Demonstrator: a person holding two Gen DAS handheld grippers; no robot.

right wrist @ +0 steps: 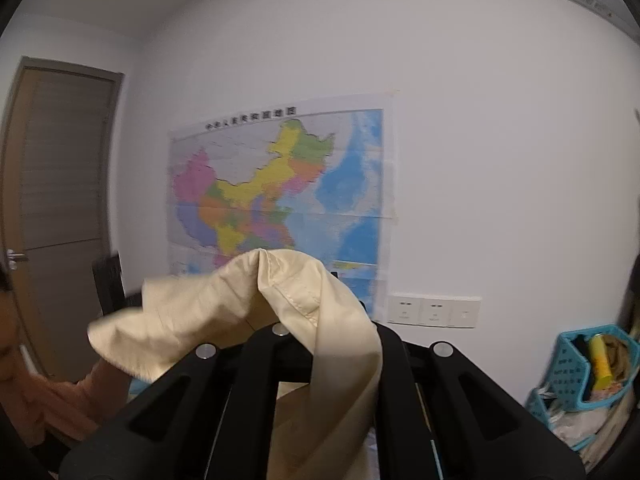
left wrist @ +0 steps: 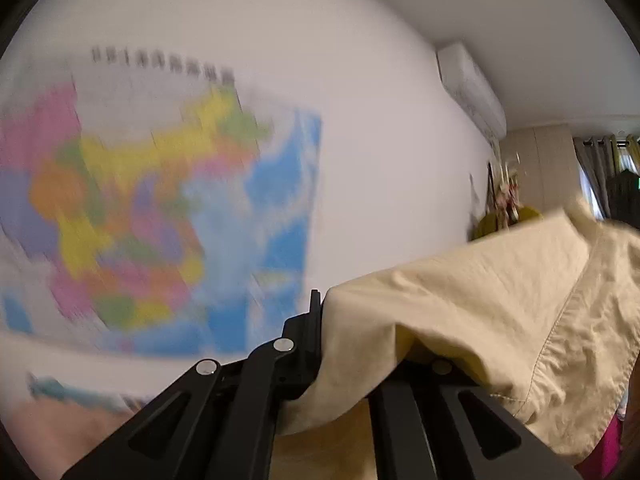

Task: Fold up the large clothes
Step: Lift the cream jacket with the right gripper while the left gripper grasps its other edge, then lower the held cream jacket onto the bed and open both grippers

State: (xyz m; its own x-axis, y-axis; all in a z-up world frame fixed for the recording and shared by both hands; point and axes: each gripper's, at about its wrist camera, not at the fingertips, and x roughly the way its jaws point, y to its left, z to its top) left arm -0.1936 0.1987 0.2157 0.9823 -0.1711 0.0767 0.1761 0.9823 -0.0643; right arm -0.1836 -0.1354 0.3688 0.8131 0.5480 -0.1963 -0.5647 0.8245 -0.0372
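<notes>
A large beige garment (left wrist: 480, 304) is held up in the air between both grippers, facing a wall. My left gripper (left wrist: 332, 332) is shut on an edge of the cloth, which drapes over its right finger and spreads to the right. In the right wrist view my right gripper (right wrist: 320, 320) is shut on another hemmed part of the beige garment (right wrist: 288, 292), which bunches above the fingers and hangs down between them and off to the left. The fingertips of both grippers are mostly hidden by cloth.
A coloured wall map (right wrist: 280, 196) hangs straight ahead, and it is blurred in the left wrist view (left wrist: 160, 220). A door (right wrist: 60, 200) is at the left, wall sockets (right wrist: 434, 311) below the map, a blue basket (right wrist: 588, 372) at the right. An air conditioner (left wrist: 472, 88) is high on the wall.
</notes>
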